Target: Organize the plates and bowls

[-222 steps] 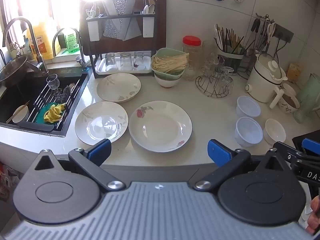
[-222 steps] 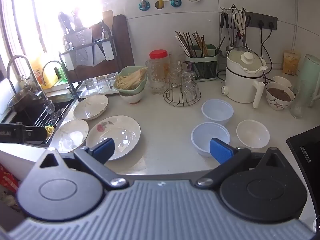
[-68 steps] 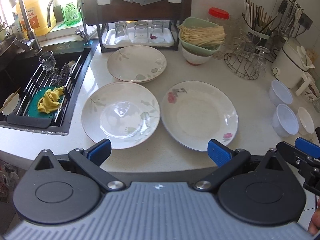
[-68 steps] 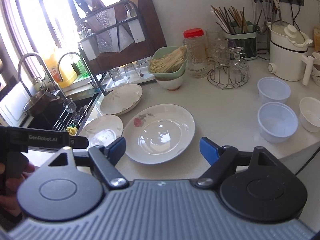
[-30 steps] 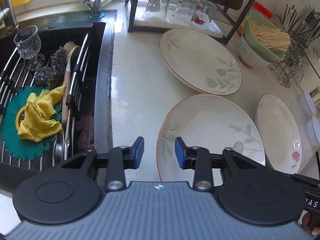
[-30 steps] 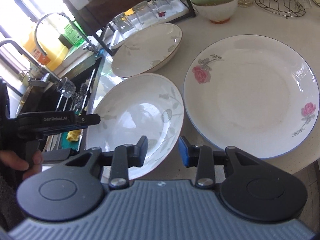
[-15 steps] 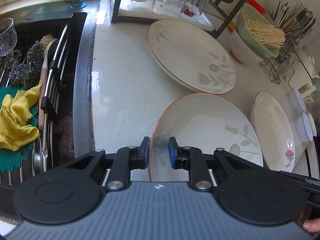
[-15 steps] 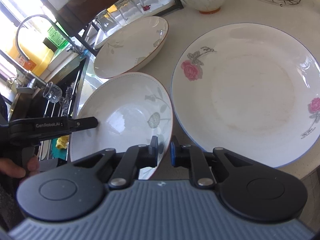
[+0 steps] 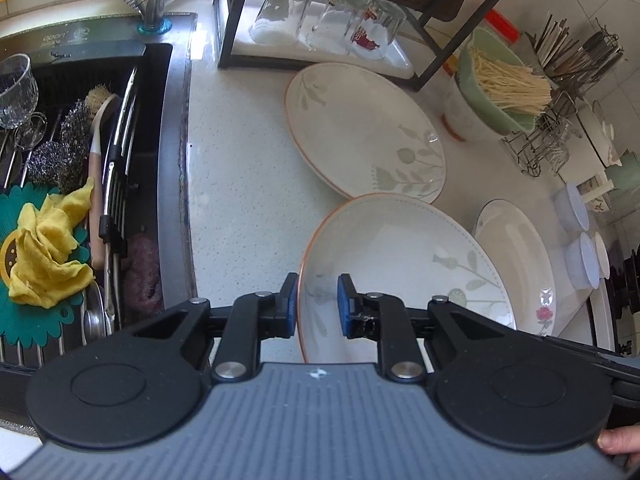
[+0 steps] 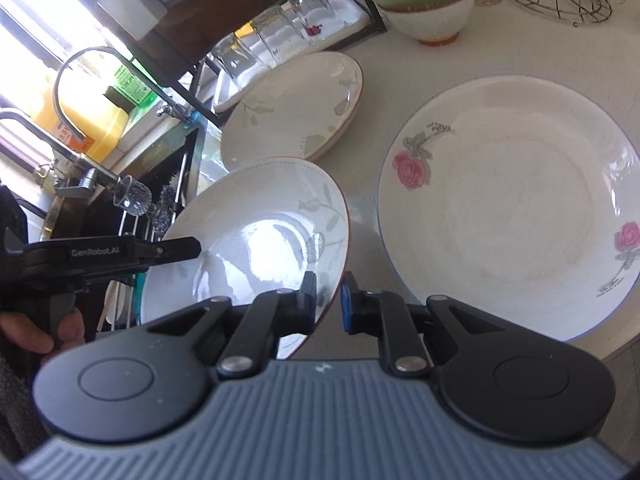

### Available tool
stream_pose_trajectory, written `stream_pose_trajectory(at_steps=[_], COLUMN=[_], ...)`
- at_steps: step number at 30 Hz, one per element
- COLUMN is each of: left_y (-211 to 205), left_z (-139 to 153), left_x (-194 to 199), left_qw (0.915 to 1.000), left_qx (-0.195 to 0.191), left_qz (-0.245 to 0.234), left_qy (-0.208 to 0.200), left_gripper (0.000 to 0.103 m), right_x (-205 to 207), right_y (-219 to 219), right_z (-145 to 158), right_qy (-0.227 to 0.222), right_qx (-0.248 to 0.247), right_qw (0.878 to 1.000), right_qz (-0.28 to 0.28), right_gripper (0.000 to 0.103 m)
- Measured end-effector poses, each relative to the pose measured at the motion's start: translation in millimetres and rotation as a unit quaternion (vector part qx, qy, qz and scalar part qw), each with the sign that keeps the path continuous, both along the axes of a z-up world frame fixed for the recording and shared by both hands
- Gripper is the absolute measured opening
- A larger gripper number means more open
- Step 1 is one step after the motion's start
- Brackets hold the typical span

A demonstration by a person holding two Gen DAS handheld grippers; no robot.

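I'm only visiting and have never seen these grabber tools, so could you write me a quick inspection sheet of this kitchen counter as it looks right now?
Surface: pale speckled counter, beside a dark sink.
Job's things: near leaf plate tilted, pinched at both edges; far leaf plate and rose plate lie flat; plastic bowls at the right.
Clutter: yellow cloth, scrub brush, upturned glasses, green bowl of noodles.
Grippers: left gripper and right gripper each shut on the near leaf plate's rim.
Cables: nothing seen.
Surroundings: tiled wall, faucet, bright window.
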State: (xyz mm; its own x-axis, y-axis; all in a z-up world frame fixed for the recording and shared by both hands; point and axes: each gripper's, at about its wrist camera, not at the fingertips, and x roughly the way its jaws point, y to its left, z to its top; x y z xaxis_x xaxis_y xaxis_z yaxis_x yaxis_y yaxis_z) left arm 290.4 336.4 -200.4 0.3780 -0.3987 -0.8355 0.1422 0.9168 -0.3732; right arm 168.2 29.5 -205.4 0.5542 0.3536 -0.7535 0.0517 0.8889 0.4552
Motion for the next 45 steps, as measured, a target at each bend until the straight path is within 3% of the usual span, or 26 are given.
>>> stream_pose_trajectory(at_steps=[6,17,28,45], left_y=[-8,-68,-136,-197], left_z=[21,38,18,-7], left_x=[-2,4,16,33], left_qw=[0.9999,0.9997,0.9988,0.9957], left_qx=[-0.015,-0.014,0.01,0.069], left_qz=[0.001,-0.019,-0.044,-0.045], left_qy=[-0.003,-0.003,0.018,0.043], left_gripper=[0.023,0.023,0.023,0.023], right_x=[-1,-6,-3,15], right_y=[-13,-63,-125,-165], right_z=[20,40,15,-22], right_qy=[-0.015,-0.041,-0.021,-0.017], right_qx=[0.006,-0.001,0.024,0.002], right_qw=[1.0,0.999,0.999,1.0], right_qz=[-0.001,0.002,-0.027,0.002], right_gripper=[0.016,0.016,0.016,0.016])
